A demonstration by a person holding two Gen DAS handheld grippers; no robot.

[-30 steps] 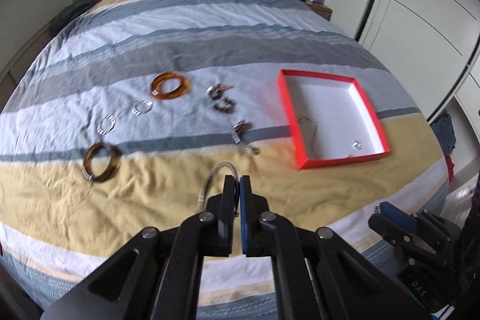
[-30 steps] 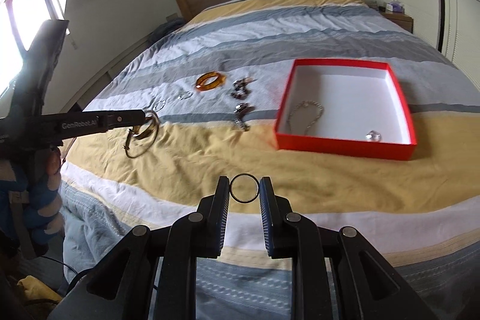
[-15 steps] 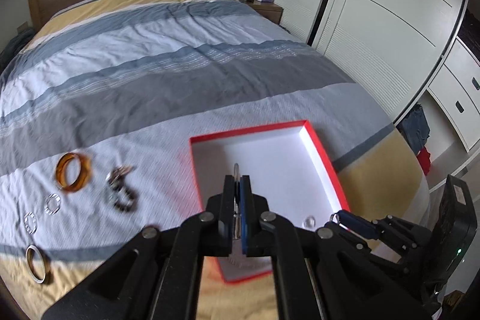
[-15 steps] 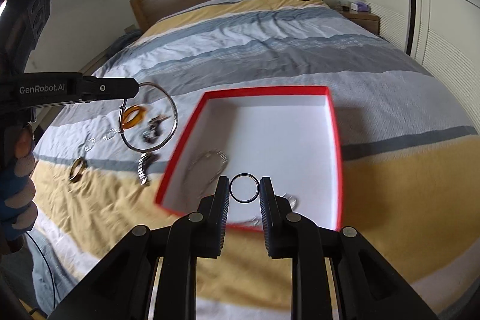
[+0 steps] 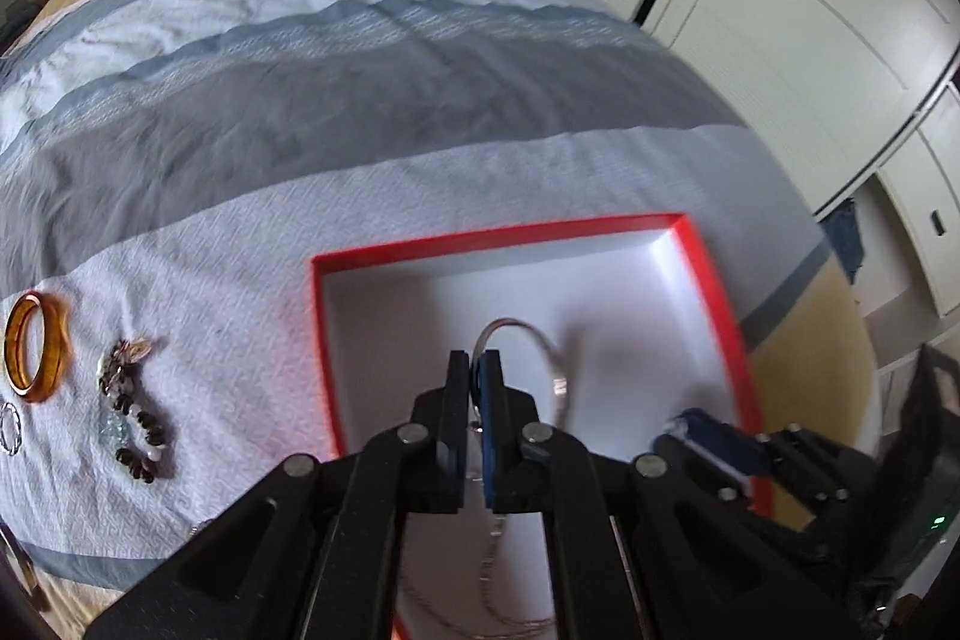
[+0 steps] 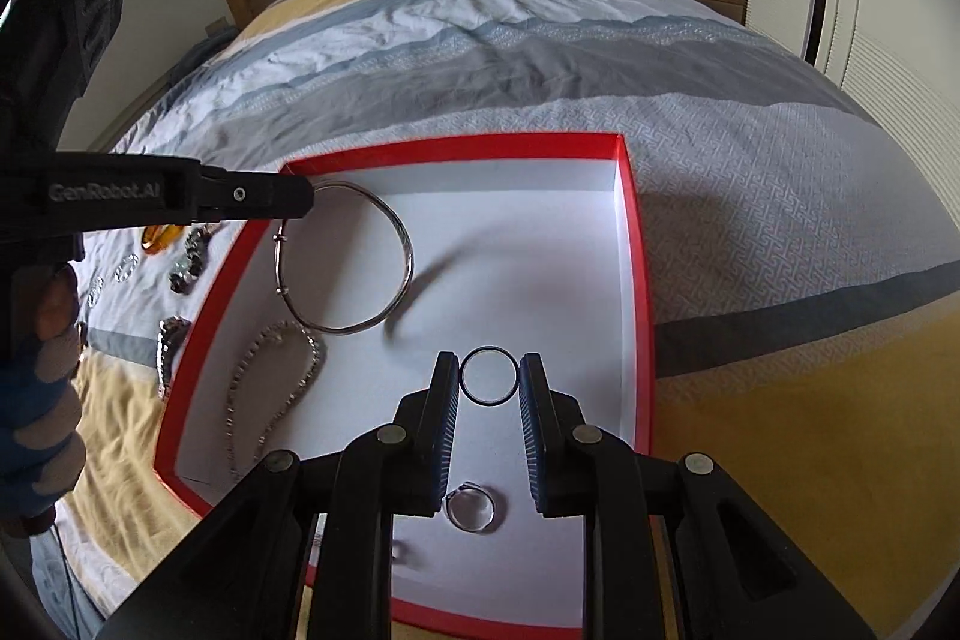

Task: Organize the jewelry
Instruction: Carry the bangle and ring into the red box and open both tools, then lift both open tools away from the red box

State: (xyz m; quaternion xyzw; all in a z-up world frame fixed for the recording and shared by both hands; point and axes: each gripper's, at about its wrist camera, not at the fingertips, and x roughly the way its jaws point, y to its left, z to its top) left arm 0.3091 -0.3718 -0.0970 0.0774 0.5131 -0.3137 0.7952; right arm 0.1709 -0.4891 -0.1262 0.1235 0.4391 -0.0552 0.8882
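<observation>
- Holding silver bangle clenched in my L gripper, hanging over red box.
- R gripper pinching dark ring above box floor.
- Chain & clear ring lie inside; amber bangle, beads on bedspread.

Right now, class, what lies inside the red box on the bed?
On the white floor of the red box lie a silver chain and a ring. The tool arms cover the near part of the floor, so anything there stays hidden.
</observation>
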